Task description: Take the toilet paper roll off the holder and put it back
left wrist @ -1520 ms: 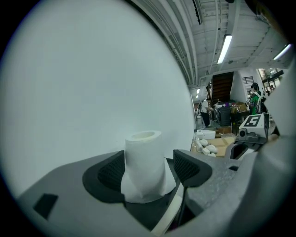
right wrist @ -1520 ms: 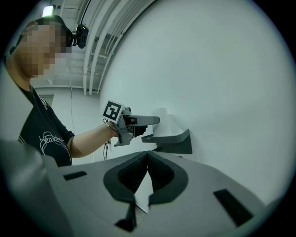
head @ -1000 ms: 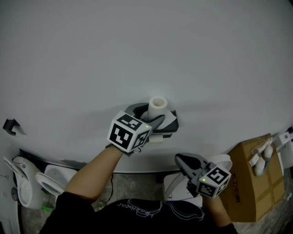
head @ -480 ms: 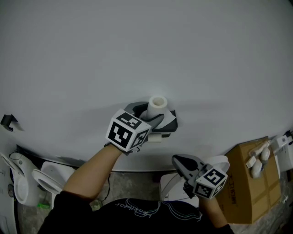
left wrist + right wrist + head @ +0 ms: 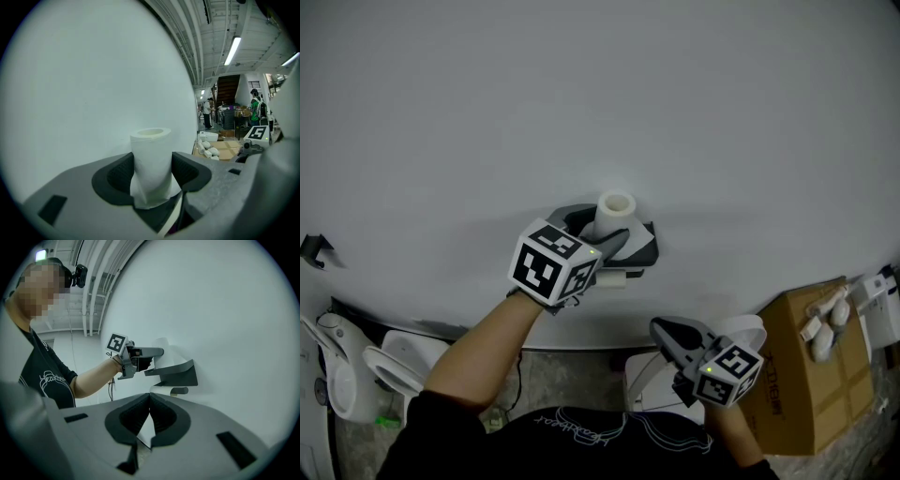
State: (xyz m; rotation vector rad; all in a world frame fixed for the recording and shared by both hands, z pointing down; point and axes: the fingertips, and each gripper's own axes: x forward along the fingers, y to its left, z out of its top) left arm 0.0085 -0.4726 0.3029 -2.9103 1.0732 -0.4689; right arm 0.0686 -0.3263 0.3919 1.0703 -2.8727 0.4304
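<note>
We clamp the white toilet paper roll (image 5: 150,145) in our left gripper (image 5: 152,164) fingers, apparently off the dark grey wall holder (image 5: 180,373). Refitting is left. Our right gripper (image 5: 149,405) fingers are closed and empty.

Concrete floor (image 5: 572,380): cardboard box (image 5: 811,375); white toilet (image 5: 394,370) well left of box. Dark holder (image 5: 645,248) on wall, up-left of box.

The toilet paper roll (image 5: 616,214) is held upright just above the holder (image 5: 643,247), between the 2 jaws of the left gripper (image 5: 602,236). The right gripper (image 5: 662,327) is seen below the holder, and the cardboard box (image 5: 811,370) farther right.
</note>
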